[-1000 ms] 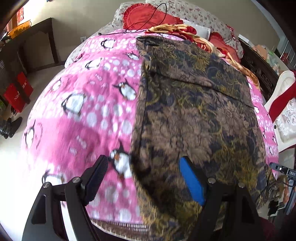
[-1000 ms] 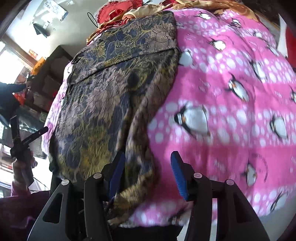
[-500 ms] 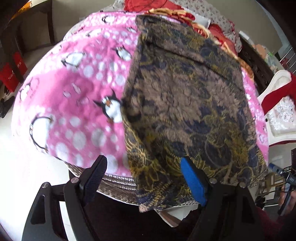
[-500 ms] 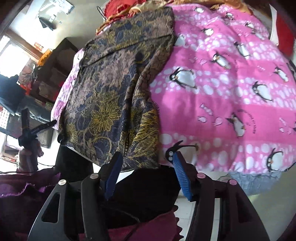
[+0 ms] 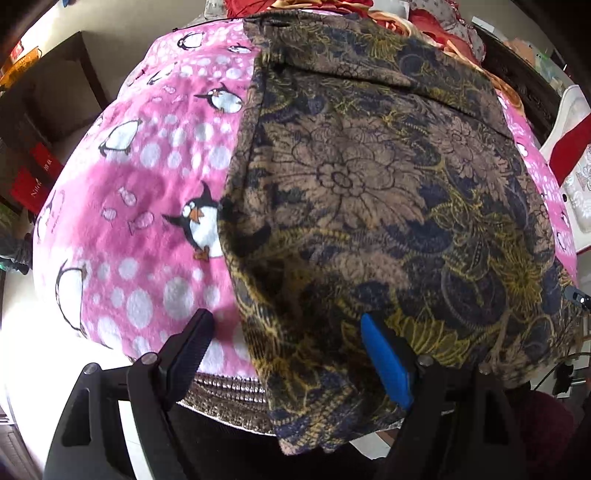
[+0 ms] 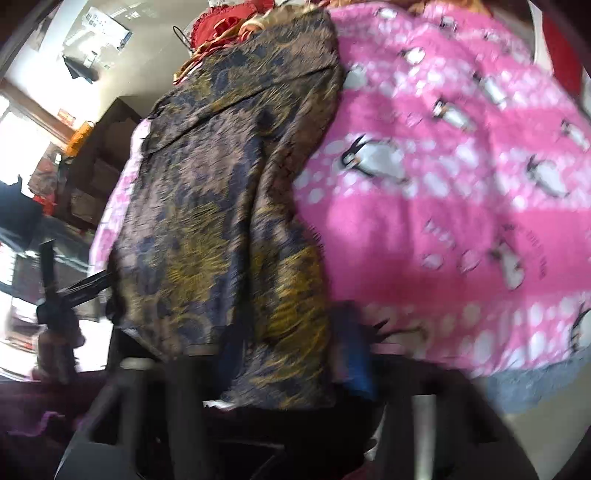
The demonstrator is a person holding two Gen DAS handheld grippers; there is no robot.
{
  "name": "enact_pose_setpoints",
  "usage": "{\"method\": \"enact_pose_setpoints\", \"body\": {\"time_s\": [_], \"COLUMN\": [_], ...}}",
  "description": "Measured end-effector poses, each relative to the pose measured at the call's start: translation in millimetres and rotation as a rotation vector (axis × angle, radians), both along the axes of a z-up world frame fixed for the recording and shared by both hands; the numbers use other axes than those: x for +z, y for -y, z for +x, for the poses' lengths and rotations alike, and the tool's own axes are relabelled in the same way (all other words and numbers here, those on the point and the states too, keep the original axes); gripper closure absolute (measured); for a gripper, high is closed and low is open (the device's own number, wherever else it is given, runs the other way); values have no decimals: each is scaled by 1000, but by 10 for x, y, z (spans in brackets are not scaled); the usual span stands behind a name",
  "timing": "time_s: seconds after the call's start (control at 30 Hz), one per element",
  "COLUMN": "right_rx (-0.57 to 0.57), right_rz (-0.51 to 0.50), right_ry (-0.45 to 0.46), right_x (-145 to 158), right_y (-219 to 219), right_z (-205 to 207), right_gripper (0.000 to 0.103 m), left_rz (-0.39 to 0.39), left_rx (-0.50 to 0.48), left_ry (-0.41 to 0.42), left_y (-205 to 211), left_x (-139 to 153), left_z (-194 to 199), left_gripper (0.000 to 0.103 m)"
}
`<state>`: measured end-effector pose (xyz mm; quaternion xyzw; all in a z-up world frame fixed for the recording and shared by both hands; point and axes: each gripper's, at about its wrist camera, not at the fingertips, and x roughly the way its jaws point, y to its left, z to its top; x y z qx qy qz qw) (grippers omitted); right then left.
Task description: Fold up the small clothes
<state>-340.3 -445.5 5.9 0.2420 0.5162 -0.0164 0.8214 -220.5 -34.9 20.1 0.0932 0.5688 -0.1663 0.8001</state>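
Note:
A dark floral garment [image 5: 369,192] in brown, navy and yellow lies spread lengthwise on a pink penguin blanket [image 5: 140,184]; its near hem hangs over the bed's front edge. My left gripper [image 5: 291,347] is open, its jaws either side of the garment's near left corner without closing on it. In the right wrist view, which is blurred, the garment [image 6: 229,206] lies left of the blanket [image 6: 461,184]. My right gripper [image 6: 291,350] is open around the garment's near right corner, the cloth hanging between the jaws.
Red and floral pillows [image 5: 436,14] are piled at the bed's far end. A dark wooden cabinet [image 5: 48,92] stands left of the bed, with a white chair with red cloth [image 5: 572,133] to the right. My left gripper shows in the right wrist view [image 6: 55,306].
Both grippers pulled back off the bed edge, then came forward again onto the garment's near corners. The garment's hem now hangs further over the front edge.

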Motion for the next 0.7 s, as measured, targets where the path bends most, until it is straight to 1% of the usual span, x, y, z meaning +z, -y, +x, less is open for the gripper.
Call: {"method": "enact_pose_setpoints", "body": {"time_s": [0.03, 0.07, 0.2, 0.23, 0.33, 0.4, 0.47, 0.5, 0.57, 0.6, 0.63, 0.7], "right_rx": [5, 6, 2, -6, -26, -36, -41, -43, -27, -21, -15, -9], "right_rz": [30, 34, 17, 20, 29, 41, 65, 81, 92, 89, 83, 83], "right_ry": [11, 21, 121, 130, 92, 57, 41, 41, 44, 39, 28, 15], "right_x": [5, 34, 380, 423, 305, 169, 85, 60, 41, 33, 18, -19], "right_y": [17, 9, 19, 42, 78, 95, 90, 84, 51, 20, 3, 0], "right_z": [-26, -58, -403, -475, -491, -455, -415, -395, -367, -347, -325, -283], "right_gripper": [103, 103, 103, 103, 103, 103, 103, 100, 73, 68, 66, 66], "left_rz": [1, 1, -30, -40, -66, -60, -46, -45, -46, -42, -34, -20], "left_rx": [-5, -12, -6, 2, 27, 24, 12, 14, 22, 21, 15, 2], "left_ry": [1, 2, -16, -21, -32, -35, -38, -40, -43, -44, -44, -42], "left_y": [-5, -9, -45, -47, -90, -85, -82, -84, -86, -84, -78, -77], "left_x": [-6, -3, 20, 30, 24, 20, 23, 26, 25, 25, 24, 23], "left_z": [-14, -28, -56, -51, -29, -36, -56, -72, -81, -91, -107, -146], "left_gripper": [18, 18, 18, 18, 17, 17, 17, 17, 17, 17, 17, 20]}}
